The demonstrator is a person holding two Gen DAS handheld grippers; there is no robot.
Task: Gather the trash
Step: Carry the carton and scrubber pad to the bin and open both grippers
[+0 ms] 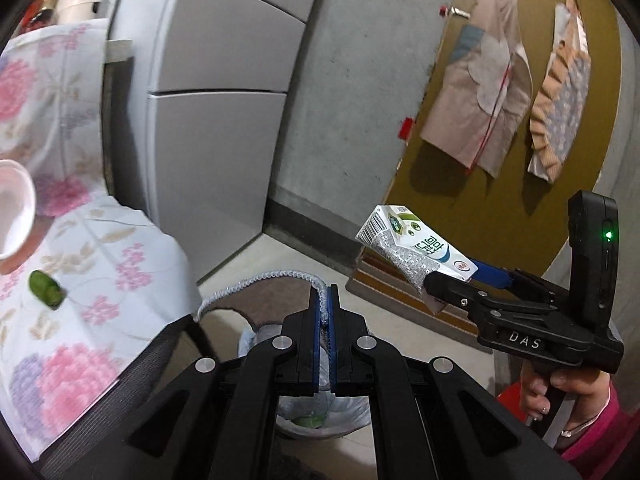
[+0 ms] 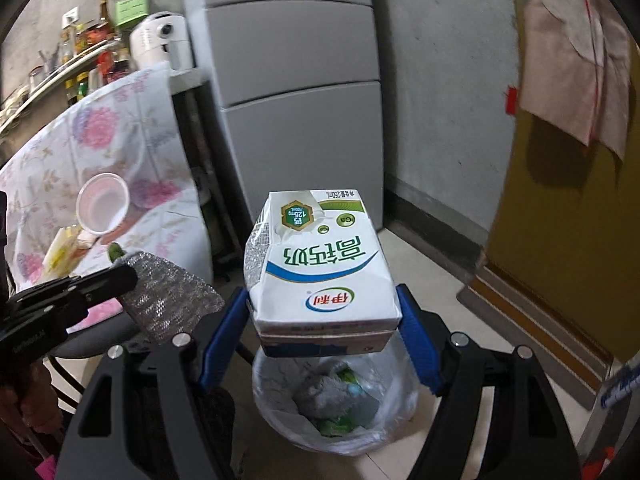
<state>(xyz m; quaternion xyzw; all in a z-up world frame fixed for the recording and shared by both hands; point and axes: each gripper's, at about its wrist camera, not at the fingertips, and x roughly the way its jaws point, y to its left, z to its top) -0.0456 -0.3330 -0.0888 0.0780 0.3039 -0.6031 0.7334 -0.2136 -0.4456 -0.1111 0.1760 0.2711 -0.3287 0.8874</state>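
Note:
My left gripper (image 1: 328,300) is shut on a silvery scouring cloth (image 1: 260,282), which curls away to the left, seen edge-on. In the right wrist view the same left gripper (image 2: 128,280) holds the cloth (image 2: 168,304) out flat. My right gripper (image 2: 324,312) has its blue pads (image 2: 224,332) pressed on the sides of a white milk carton (image 2: 320,264). Directly under the carton is a trash bin lined with a white bag (image 2: 272,396), with rubbish in it. The left wrist view shows the right gripper (image 1: 452,276) holding the carton (image 1: 412,244) in the air, and the bin (image 1: 352,420) below my jaws.
A floral tablecloth (image 2: 120,128) on the left carries a white plastic cup (image 2: 103,204) and a green scrap (image 1: 46,288). A grey fridge (image 2: 296,100) stands behind the bin. A mustard door (image 1: 480,184) with hanging cloths is to the right. A dark chair seat (image 1: 132,380) sits beside the bin.

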